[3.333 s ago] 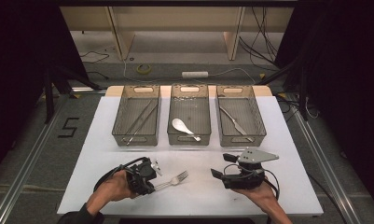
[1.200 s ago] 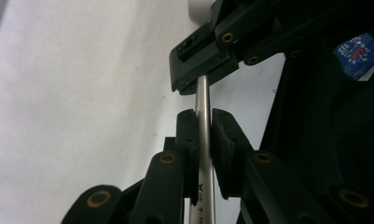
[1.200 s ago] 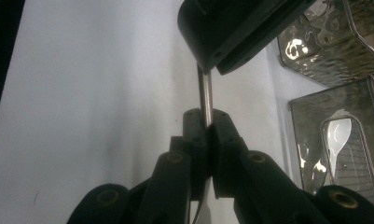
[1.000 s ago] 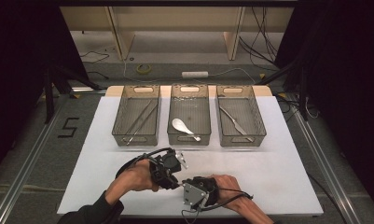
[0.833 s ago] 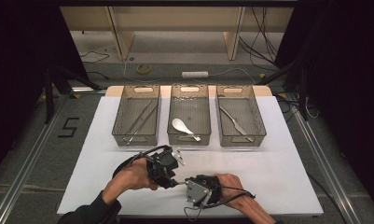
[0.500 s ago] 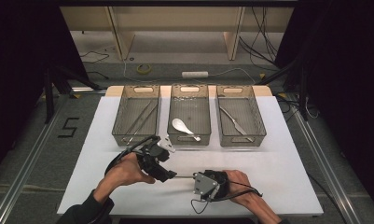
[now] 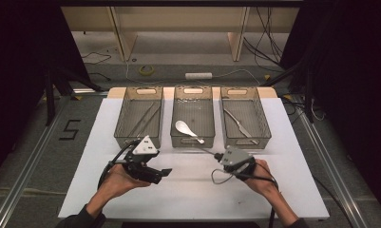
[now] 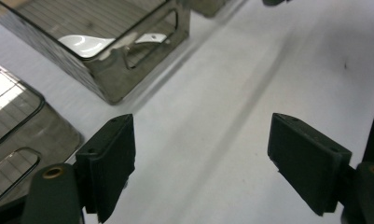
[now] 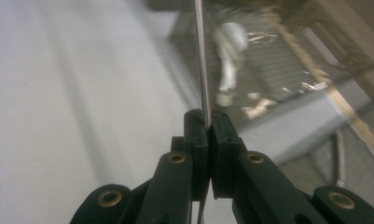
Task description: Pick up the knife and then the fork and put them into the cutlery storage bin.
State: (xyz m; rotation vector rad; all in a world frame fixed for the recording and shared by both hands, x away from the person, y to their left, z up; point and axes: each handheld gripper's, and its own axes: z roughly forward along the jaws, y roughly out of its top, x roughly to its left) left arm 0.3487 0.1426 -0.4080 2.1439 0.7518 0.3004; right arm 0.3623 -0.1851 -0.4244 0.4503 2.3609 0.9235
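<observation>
- The fork (image 9: 199, 56) is pinched between the closed jaws of the right gripper (image 9: 208, 122); in the right gripper view its thin metal handle runs straight up out of the pads, its tines out of the picture.
- In the high view the right gripper (image 7: 224, 158) sits just in front of the gap between the middle bin (image 7: 193, 138) and the right bin (image 7: 247, 140), with a slim bit of the fork (image 7: 204, 151) poking out toward the middle bin.
- The left gripper (image 7: 160, 174) hangs over the white table (image 7: 188, 190), in front of the left bin (image 7: 138, 137); its jaws stand wide apart with nothing between them, as the left gripper view shows (image 8: 201, 163).
- A white spoon (image 7: 187, 130) lies in the middle bin, and a knife (image 7: 239, 124) in the right bin.
- Thin metal utensils (image 7: 143, 119) lie in the left bin; what kind cannot be told.
</observation>
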